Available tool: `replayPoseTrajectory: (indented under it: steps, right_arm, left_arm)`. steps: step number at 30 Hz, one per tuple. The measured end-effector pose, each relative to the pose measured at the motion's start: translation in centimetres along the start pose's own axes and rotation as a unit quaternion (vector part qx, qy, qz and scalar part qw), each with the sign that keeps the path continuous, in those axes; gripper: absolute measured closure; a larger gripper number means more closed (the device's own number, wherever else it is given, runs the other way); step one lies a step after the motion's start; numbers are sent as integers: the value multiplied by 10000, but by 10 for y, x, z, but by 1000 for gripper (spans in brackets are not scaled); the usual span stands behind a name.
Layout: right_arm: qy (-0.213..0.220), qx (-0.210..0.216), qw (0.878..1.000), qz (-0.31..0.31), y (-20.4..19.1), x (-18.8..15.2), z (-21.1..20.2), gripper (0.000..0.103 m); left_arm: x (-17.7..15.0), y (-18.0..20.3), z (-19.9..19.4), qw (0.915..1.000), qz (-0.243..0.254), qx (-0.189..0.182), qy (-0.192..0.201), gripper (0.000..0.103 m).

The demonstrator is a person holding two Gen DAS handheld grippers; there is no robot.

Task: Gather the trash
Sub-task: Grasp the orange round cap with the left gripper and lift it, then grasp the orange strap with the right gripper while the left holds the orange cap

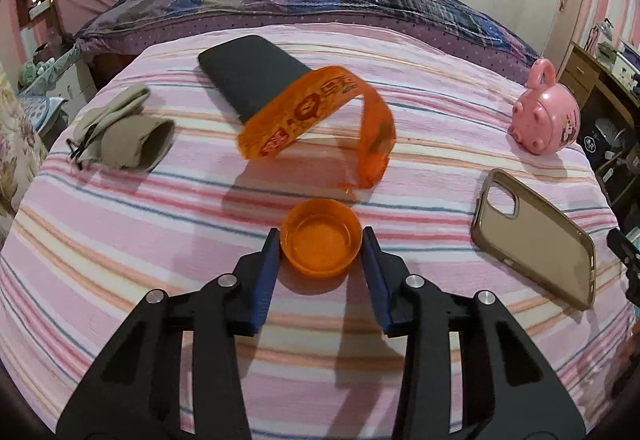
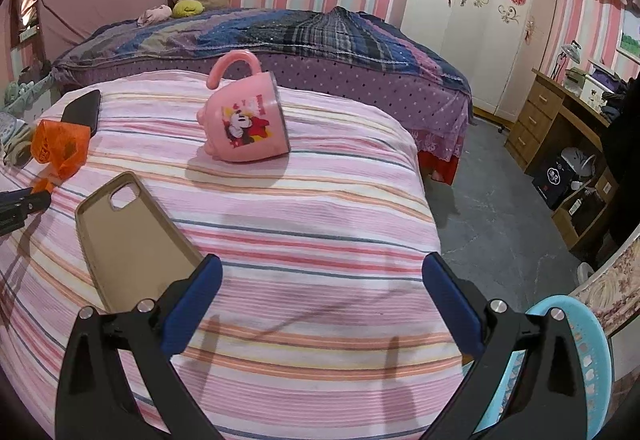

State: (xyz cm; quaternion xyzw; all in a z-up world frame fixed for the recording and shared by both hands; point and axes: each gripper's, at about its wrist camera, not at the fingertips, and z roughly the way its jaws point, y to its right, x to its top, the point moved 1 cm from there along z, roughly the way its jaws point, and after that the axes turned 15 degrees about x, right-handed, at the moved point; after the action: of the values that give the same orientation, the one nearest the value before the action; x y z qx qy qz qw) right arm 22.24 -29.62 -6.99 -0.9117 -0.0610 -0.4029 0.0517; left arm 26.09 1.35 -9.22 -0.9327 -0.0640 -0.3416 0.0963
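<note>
Left gripper (image 1: 322, 240) down on the striped bedcover (image 1: 160, 240), blue pads (image 1: 269, 260) pinching a small orange plastic cap (image 1: 320, 242) from both sides, open side up. Looks like contact on both walls, so clenched on the cap. Worth keeping the squeeze light: thin plastic, likely to pop out or buckle. Best lifted straight up, level. Just beyond, a curled orange plastic strip (image 1: 316, 111) arching over the cover, one end close to the cap; possibly joined, cannot tell, so a slow lift to avoid dragging it. Behind that, a dark phone (image 1: 248, 73); left, a beige pouch (image 1: 124, 135); right, a clear phone case (image 1: 536, 236) and a pink mug (image 1: 548, 119) on its side. Right gripper (image 2: 322, 300) spread wide over bare cover, gripping nothing. Blue basket rim (image 2: 592, 356) at its right, a likely drop spot.
</note>
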Motion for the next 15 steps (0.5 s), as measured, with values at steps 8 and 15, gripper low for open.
replayPoseTrajectory:
  steps: [8,15]
  right_arm:
    - [125,233,9993,-259,-44,7,6,5]
    - [2,669,9956,-653,-98,19,21,5]
  left_arm:
    - [-1,-45,-12,9992,-108,302,242,64]
    - [12,-95,-11,9959,-509,628,405,64]
